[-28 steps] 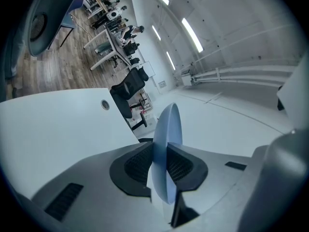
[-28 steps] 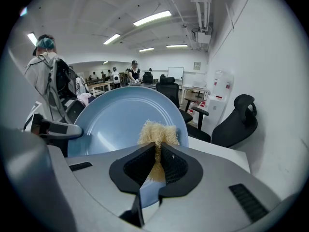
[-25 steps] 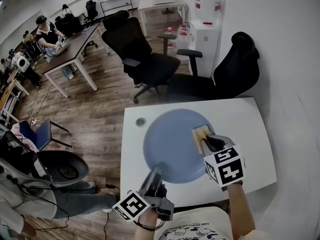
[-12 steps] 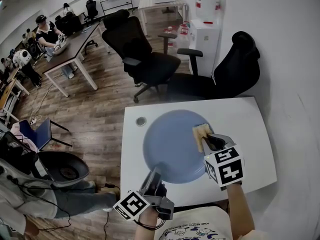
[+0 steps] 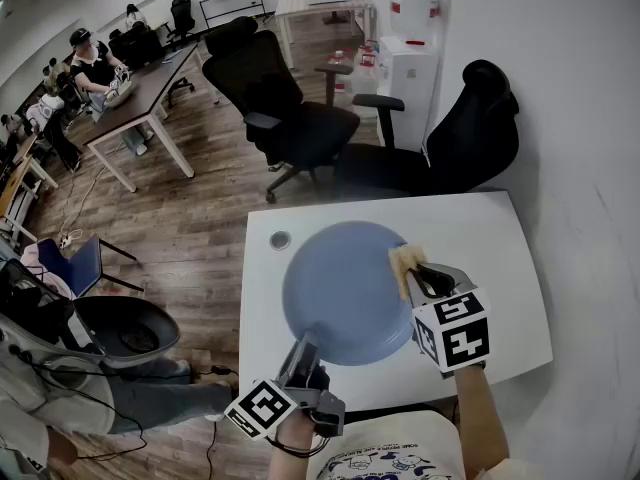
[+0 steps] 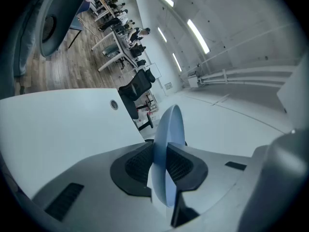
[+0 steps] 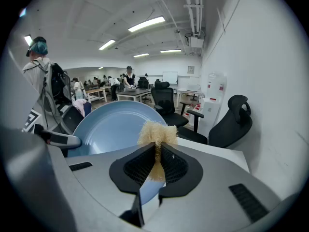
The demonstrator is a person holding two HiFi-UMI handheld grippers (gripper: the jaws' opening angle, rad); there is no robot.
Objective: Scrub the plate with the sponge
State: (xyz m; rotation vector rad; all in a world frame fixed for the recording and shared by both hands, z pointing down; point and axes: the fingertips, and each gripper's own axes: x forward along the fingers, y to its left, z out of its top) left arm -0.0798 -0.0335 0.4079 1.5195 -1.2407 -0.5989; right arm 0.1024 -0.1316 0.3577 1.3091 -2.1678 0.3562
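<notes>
Left gripper (image 5: 306,352): jaws clamped on near rim of blue plate (image 5: 340,288), on white table (image 5: 500,258). Right gripper (image 5: 424,280): jaws pinching tan sponge (image 5: 404,260) at plate's right edge. Step: scrubbing. Next move probably needs sponge swept across plate face, left grip steady.

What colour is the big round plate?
The round plate is light blue, clearest in the head view.

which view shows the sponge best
The right gripper view: the sponge sits centred and large, pinched in the right tongs. The head view shows it small at the right rim of the plate. The left gripper view misses it.
</notes>
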